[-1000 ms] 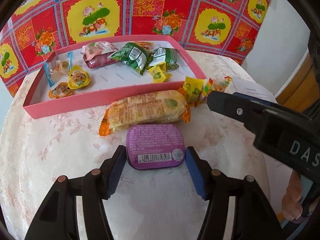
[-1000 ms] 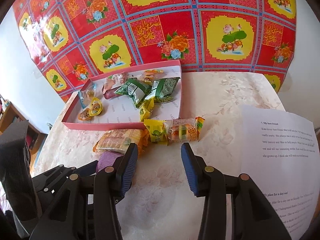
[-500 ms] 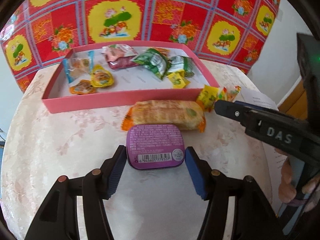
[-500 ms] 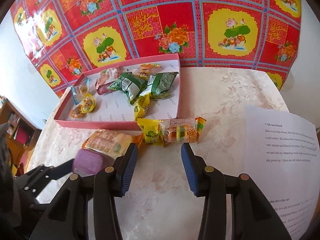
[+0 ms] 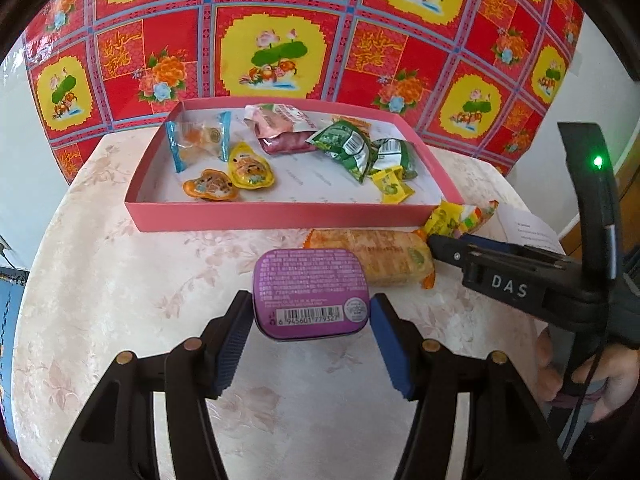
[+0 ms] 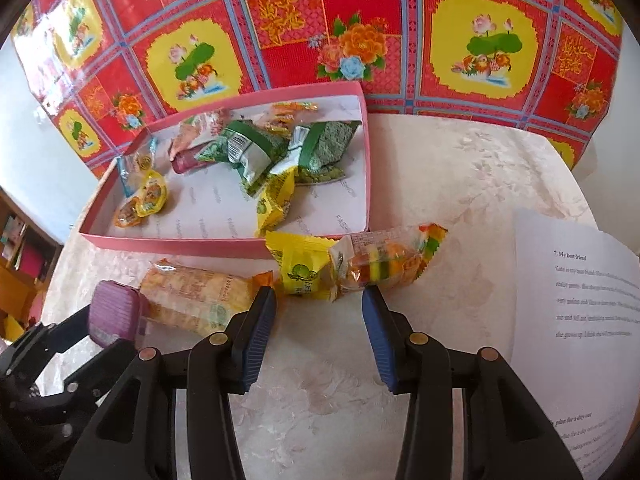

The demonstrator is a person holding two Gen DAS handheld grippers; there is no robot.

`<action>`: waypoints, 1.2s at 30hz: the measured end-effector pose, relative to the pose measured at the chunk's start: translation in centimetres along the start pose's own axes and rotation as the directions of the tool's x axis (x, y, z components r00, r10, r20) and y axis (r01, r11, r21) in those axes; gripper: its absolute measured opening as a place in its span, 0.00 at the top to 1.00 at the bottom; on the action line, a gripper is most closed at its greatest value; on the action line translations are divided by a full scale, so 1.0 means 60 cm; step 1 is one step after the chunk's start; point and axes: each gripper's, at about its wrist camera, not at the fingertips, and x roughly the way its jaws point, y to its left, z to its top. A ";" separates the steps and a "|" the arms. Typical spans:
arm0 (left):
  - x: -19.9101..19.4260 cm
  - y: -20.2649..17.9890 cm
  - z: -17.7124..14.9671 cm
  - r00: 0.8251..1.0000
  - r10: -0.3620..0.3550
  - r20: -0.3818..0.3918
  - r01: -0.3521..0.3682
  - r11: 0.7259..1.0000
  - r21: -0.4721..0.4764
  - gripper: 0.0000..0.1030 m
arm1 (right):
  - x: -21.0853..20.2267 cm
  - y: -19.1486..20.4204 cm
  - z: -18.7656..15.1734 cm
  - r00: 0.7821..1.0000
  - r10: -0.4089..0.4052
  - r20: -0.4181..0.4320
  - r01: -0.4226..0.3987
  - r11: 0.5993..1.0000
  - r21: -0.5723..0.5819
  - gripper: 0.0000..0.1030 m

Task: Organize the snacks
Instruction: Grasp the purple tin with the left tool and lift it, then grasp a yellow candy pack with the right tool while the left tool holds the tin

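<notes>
Snacks (image 5: pixel 244 168) on floral tablecloth (image 5: pixel 120 280)

The left claw (image 5: pixel 311 314) is clamped on something, the right claw (image 6: pixel 319 300) parted and empty, both angled downward

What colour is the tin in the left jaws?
Purple tin; clearest in the left wrist view.

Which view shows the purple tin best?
The left wrist view: the purple tin sits centred, label and barcode visible, clamped in the left gripper. The right wrist view shows it only small and blurred, at its left edge.
</notes>
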 end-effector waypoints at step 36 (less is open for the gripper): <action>-0.036 0.009 0.012 0.999 0.010 0.052 -0.009 1.000 -0.013 0.39 | -0.046 0.010 -0.009 0.998 0.040 0.040 -0.041 0.999 0.027 0.79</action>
